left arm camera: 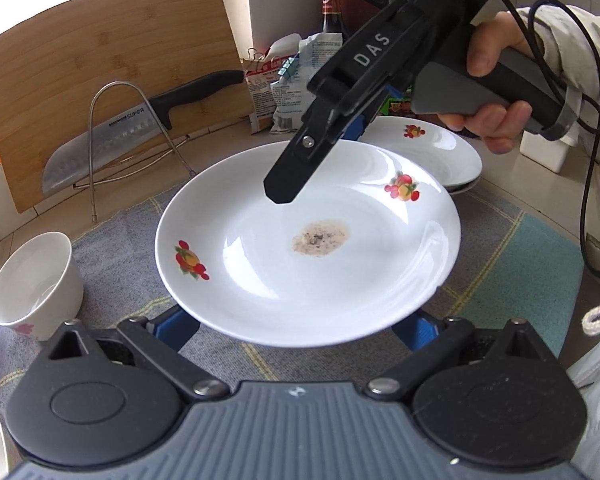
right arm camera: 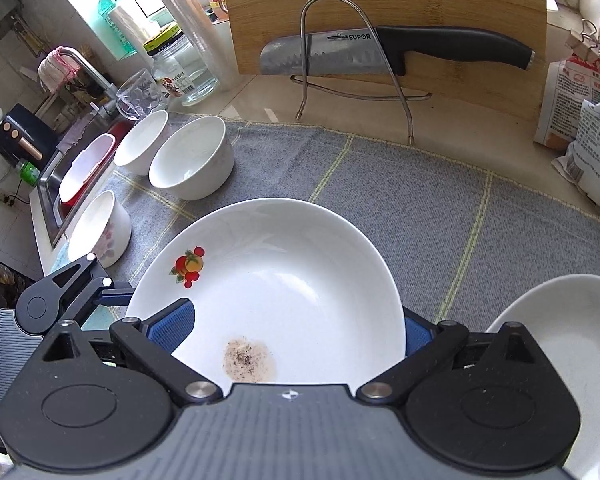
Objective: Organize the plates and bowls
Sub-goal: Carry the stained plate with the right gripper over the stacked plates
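Observation:
A white plate (left arm camera: 308,248) with fruit prints and a brown stain is held above the grey mat between both grippers. My left gripper (left arm camera: 300,328) has its blue fingers spread wide under the plate's near rim. My right gripper (right arm camera: 296,332) also has its fingers spread wide at the plate's (right arm camera: 284,288) sides; it shows from outside in the left wrist view (left arm camera: 340,128) at the far rim. A second fruit-print plate (left arm camera: 432,148) lies behind on the right. Several white bowls (right arm camera: 192,156) stand at the mat's left edge.
A bamboo cutting board (right arm camera: 384,20) and a knife (right arm camera: 380,52) in a wire rack stand at the back. Food bags (right arm camera: 588,120) sit at the right. A sink (right arm camera: 80,172), a jar and a glass are at the left. A white bowl (left arm camera: 36,284) is near my left gripper.

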`<state>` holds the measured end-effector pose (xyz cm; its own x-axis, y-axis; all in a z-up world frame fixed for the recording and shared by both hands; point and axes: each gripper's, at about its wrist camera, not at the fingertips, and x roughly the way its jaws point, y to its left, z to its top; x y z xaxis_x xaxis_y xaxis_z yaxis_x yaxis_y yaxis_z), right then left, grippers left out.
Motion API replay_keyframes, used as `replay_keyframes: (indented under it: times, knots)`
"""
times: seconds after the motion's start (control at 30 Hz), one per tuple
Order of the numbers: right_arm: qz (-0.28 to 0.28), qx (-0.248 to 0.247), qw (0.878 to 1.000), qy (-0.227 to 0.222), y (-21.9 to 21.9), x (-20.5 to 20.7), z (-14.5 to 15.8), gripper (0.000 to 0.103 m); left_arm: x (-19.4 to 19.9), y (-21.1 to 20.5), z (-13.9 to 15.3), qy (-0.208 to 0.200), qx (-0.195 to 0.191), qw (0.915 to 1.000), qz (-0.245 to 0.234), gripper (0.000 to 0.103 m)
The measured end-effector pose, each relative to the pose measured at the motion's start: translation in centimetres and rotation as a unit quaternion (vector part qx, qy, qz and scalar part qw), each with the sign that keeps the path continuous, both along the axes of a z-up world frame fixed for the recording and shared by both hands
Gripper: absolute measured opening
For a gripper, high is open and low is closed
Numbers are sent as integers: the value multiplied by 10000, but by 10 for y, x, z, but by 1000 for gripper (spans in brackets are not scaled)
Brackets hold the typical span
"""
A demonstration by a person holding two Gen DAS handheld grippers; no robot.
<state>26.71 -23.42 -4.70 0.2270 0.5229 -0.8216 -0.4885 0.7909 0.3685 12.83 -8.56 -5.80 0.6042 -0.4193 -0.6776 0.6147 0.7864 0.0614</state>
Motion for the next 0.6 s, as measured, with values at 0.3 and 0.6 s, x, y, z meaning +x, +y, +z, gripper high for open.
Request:
replay_keyframes:
  times: [0.3,0.6]
  knots:
    - [-277,13,9996,-40,-20,-22,8,103,-11,-15,5,-11,35,9996,-276,100]
    - [-588,-32,9982,-77,-48,-40,11,103,-15,-35,7,45,4,9980,-624,100]
